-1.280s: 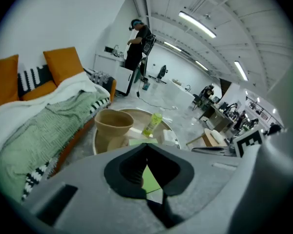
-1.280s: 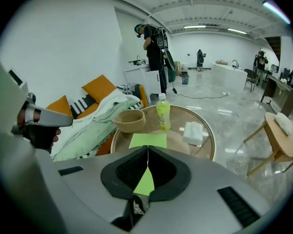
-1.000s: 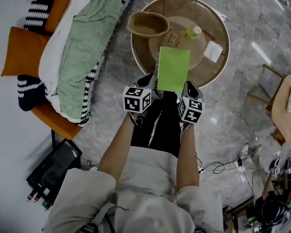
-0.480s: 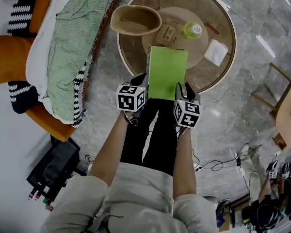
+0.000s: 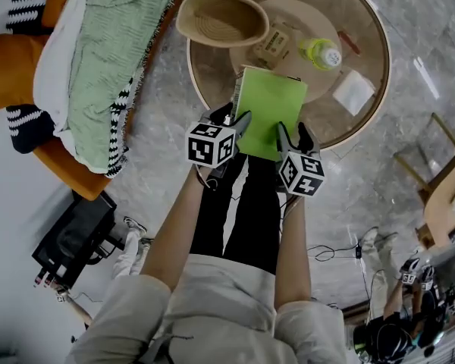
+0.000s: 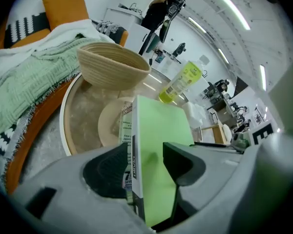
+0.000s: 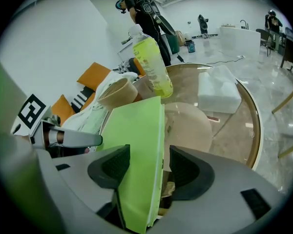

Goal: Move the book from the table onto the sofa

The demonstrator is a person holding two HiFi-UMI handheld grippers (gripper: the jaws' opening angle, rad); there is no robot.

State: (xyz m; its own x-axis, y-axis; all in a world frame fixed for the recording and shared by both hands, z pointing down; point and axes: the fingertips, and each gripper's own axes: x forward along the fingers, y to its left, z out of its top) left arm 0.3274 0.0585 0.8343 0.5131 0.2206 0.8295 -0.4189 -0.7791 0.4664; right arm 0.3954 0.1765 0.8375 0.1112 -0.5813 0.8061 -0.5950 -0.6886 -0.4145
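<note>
The green book (image 5: pixel 269 112) lies over the near edge of the round glass table (image 5: pixel 379 89), and its near end is between my two grippers. My left gripper (image 5: pixel 235 121) is at the book's left near corner. Its jaws have just been opening and stand wide around the spine of the book (image 6: pixel 156 145). My right gripper (image 5: pixel 292 136) is at the right near corner. Its jaws have also just been opening, with the book's edge (image 7: pixel 136 145) loose between them. The orange sofa (image 5: pixel 68 165) is to the left, under a green blanket (image 5: pixel 110 59).
On the table stand a woven basket (image 5: pixel 220 17), a yellow-green bottle (image 5: pixel 322 51), a small brown box (image 5: pixel 277 42) and a white tissue pack (image 5: pixel 354 91). A black case (image 5: pixel 72 237) lies on the floor at the left. A wooden chair (image 5: pixel 440 196) is at the right.
Both grippers came down with the book toward the table's near edge. Their jaws, shut on the book before, now stand spread around it.
</note>
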